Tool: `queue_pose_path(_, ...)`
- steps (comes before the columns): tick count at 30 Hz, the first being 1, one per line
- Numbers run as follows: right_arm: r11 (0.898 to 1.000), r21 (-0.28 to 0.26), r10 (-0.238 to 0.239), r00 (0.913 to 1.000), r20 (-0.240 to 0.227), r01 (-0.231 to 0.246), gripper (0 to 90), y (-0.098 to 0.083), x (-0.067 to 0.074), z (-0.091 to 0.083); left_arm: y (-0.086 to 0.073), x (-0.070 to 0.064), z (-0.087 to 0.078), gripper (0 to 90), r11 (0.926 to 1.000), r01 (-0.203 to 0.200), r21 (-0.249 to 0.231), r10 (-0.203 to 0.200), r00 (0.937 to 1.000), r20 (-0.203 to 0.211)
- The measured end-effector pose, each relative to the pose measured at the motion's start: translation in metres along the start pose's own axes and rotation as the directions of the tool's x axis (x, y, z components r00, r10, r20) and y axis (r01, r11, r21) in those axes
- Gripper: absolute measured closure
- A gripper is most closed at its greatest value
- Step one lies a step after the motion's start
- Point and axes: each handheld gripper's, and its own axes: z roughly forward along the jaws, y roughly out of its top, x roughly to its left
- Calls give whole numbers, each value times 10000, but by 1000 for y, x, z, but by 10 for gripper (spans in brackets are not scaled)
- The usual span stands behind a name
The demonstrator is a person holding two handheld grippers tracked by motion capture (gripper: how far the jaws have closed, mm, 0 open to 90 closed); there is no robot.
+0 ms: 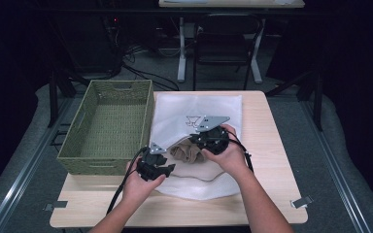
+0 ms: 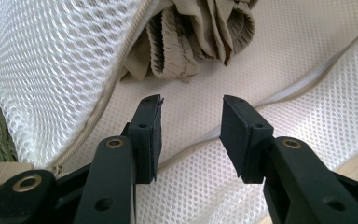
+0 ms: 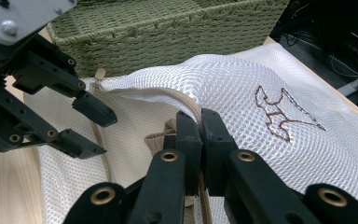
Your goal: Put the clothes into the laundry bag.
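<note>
Mesh laundry bag (image 1: 199, 116) lies flat on worktop (image 1: 272, 160), just beside green woven basket (image 1: 108, 126). Right claw (image 3: 200, 122) clenched on bag's zippered edge. Left claw (image 2: 191, 106) released, jaws apart over mesh. Tan garment (image 2: 200, 32) bunched at bag's opening.

No legible text, numbers or brand names. The white mesh laundry bag (image 3: 242, 88) bears one brown embroidered emblem (image 3: 284, 114); its characters cannot be read.
</note>
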Motion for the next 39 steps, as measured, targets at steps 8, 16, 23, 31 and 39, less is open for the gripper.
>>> queue_pose_path(8,9999,122,30,10000,-91,-29,876,-3,0,2,-6,-2,-8,575,9996,-285,-41,285,9996,92)
queue_pose_path(16,9999,166,32,9999,-131,-30,876,-4,-1,2,-15,1,-10,565,9999,-136,3,136,9998,124)
queue_pose_path(23,9997,250,-34,9999,-129,37,875,-5,0,3,-25,3,-10,561,9993,-275,240,269,9993,254)
queue_pose_path(31,9997,240,14,9999,-100,-11,874,-6,1,3,-39,4,-1,592,9984,-347,437,320,9976,621)
queue_pose_path(39,9993,383,-35,9999,-97,39,874,-7,2,5,-46,0,7,578,9977,-526,425,487,9948,893)
